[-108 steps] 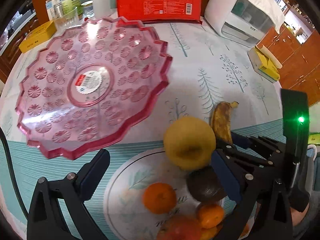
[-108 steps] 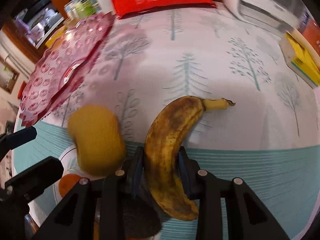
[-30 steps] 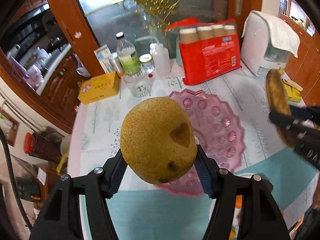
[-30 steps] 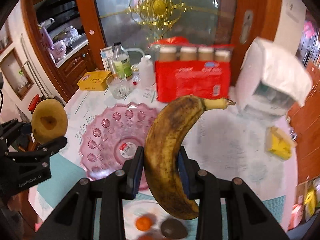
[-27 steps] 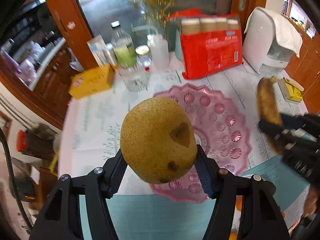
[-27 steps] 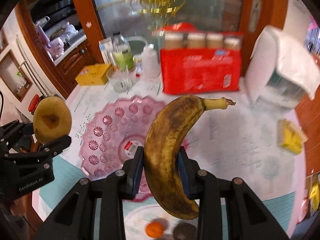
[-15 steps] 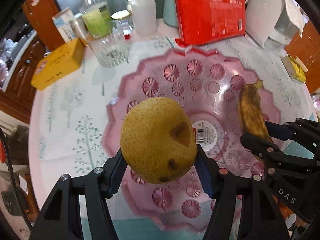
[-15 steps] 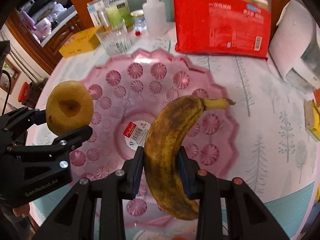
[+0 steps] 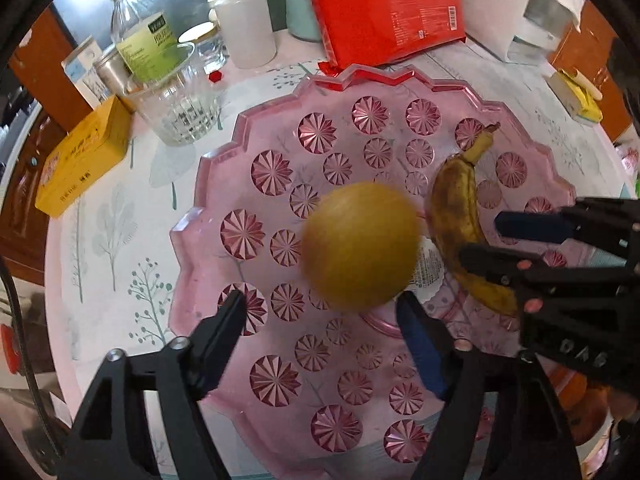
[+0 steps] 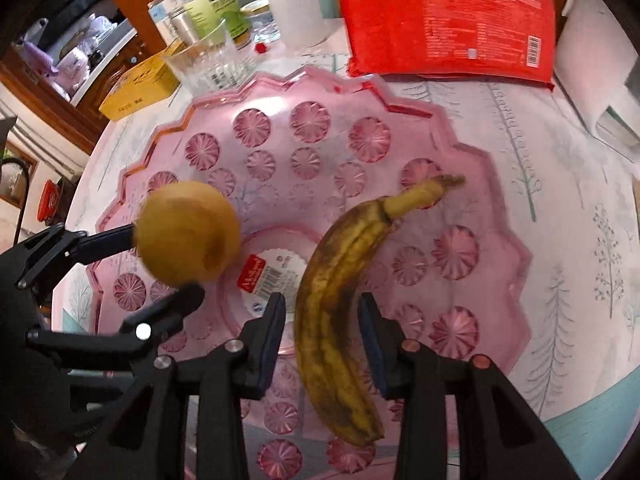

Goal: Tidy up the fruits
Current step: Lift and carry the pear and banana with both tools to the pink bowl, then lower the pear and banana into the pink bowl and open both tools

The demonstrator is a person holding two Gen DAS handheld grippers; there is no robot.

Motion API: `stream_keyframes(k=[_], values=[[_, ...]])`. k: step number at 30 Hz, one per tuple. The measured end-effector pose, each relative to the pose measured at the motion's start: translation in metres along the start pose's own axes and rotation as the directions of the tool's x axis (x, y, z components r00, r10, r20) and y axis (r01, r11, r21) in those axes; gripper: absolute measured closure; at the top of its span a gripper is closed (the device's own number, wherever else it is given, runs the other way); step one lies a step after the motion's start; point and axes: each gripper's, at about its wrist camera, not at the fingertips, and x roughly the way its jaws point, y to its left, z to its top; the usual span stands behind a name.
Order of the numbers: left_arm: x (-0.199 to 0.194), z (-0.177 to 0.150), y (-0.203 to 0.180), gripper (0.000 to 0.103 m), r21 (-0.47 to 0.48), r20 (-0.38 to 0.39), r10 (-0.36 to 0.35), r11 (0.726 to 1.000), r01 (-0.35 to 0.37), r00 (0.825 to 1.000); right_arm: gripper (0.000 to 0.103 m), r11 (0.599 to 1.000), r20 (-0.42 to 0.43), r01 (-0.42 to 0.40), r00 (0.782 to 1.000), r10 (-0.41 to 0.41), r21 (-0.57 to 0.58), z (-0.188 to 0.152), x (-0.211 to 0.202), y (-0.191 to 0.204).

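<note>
You hold both grippers steeply downward over the pink cut-glass dish (image 9: 224, 168), side by side. Your left gripper (image 9: 320, 312) has just been opening: its fingers stand spread, clear of the pear (image 9: 360, 246), which shows blurred just beyond the fingertips over the middle of the dish — whether it rests on the glass you cannot tell. Your right gripper (image 10: 322, 314) has also just been opening; its blue pads stand apart from the banana (image 10: 336, 300) with a gap on each side, so nothing is pinched. The banana lies lengthwise between those fingers, stem pointing away from you toward the far rim, over the dish's right half and just beside the pear. A red packet (image 10: 448, 16), a clear glass (image 9: 176, 108) and a yellow box (image 9: 84, 156) sit beyond the dish on the tree-patterned tablecloth (image 10: 576, 208).
</note>
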Motion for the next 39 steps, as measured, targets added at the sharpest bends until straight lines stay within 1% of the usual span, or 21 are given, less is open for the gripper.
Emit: stream_keyframes(k=[2, 9, 14, 18, 22, 28, 34, 39], values=[[-0.005, -0.001, -0.001, 0.016, 0.004, 0.005, 0.011, 1.000, -0.011, 1.000, 0.056, 1.000, 0.006, -0.020, 1.000, 0.020, 0.018, -0.001, -0.005, -0.004], [-0.026, -0.004, -0.002, 0.016, 0.005, 0.014, 0.014, 1.000, -0.014, 1.000, 0.055, 0.999, 0.027, -0.033, 0.999, 0.032, 0.031, -0.010, -0.023, -0.005], [-0.047, -0.011, -0.008, 0.016, 0.016, 0.045, 0.031, 0.999, -0.032, 0.999, 0.055, 0.998, 0.051, -0.045, 0.998, 0.043, 0.034, -0.017, -0.036, -0.003], [-0.061, -0.016, -0.012, 0.016, 0.009, 0.058, 0.031, 0.999, -0.032, 0.998, 0.055, 0.998, 0.071, -0.050, 0.996, 0.047, 0.036, -0.025, -0.048, -0.001], [-0.074, -0.022, -0.015, 0.015, -0.002, 0.069, 0.036, 0.999, -0.036, 0.997, 0.055, 0.999, 0.086, -0.038, 0.996, 0.036, 0.026, -0.032, -0.062, 0.001], [-0.091, -0.029, -0.013, 0.015, -0.044, 0.079, 0.058, 0.997, -0.055, 0.995, 0.055, 1.000, 0.121, -0.017, 0.993, 0.017, 0.002, -0.040, -0.082, 0.006], [-0.112, -0.038, -0.009, 0.015, -0.111, 0.076, 0.065, 0.992, -0.056, 0.995, 0.055, 1.000, 0.149, -0.028, 0.988, 0.029, -0.010, -0.051, -0.101, 0.008], [-0.136, -0.047, -0.016, 0.015, -0.162, 0.087, 0.067, 0.985, -0.052, 0.994, 0.055, 0.999, 0.172, -0.043, 0.984, 0.045, -0.018, -0.064, -0.119, 0.005]])
